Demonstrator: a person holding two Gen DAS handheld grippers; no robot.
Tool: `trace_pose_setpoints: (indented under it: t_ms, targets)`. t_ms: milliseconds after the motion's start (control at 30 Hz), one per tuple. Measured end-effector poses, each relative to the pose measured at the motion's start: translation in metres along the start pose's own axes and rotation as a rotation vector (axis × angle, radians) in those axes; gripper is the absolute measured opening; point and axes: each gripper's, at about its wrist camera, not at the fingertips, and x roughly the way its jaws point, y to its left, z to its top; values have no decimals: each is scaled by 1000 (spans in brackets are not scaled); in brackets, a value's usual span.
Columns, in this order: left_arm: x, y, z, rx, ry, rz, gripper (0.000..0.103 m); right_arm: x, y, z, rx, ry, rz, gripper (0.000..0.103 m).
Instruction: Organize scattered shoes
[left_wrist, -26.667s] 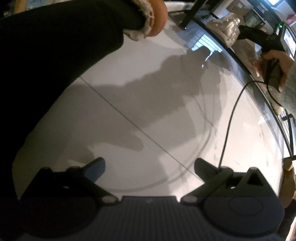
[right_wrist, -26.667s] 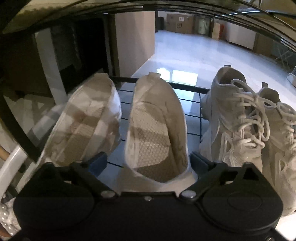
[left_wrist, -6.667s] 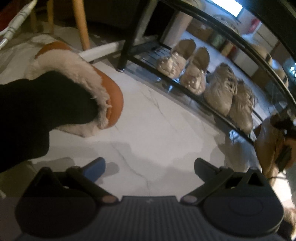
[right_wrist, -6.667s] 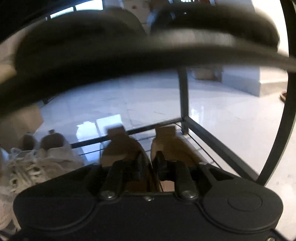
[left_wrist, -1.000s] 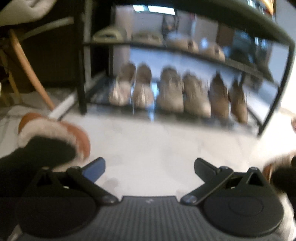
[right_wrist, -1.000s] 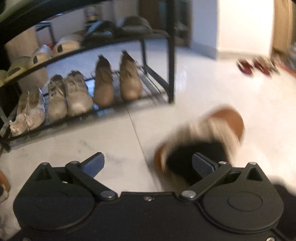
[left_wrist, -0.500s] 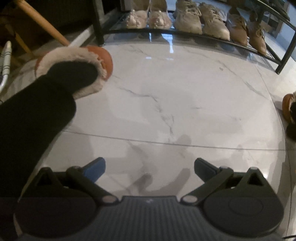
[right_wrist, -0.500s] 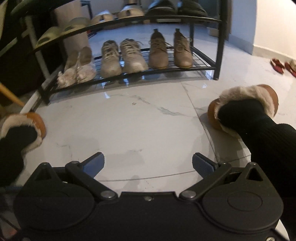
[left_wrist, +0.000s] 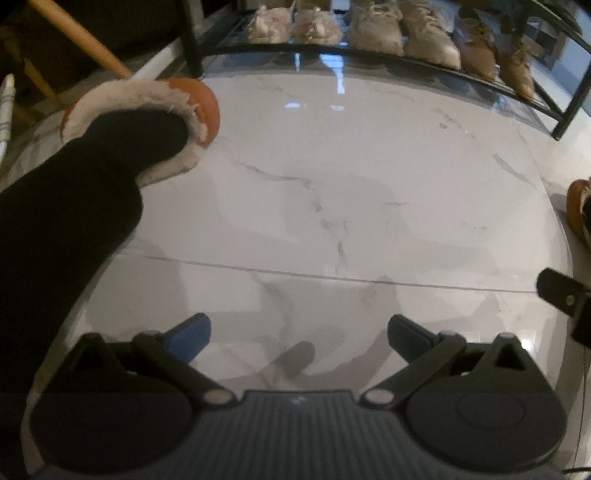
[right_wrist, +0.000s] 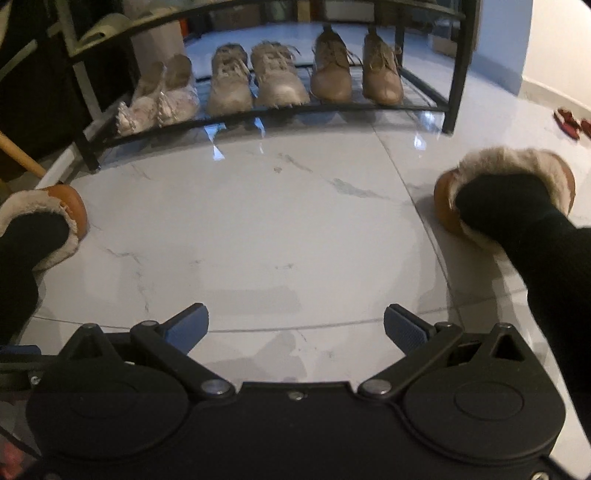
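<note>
Above the floor (right_wrist: 258, 221), grippers lower than before.

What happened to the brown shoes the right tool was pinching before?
The right tool let the brown shoes go on the rack's bottom shelf and backed away, now open. The left tool stayed open and empty.

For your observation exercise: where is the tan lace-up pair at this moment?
In the right wrist view, the tan lace-up pair stands on the shoe rack's bottom shelf, rightmost, beside the beige sneakers.
</note>
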Motion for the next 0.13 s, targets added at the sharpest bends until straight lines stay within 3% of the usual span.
trace_pose_setpoints:
  t_ms: [133]
  targets:
    - [1,-1,1,-6,-10,-15,102,6,-4,1,29,24,7,103]
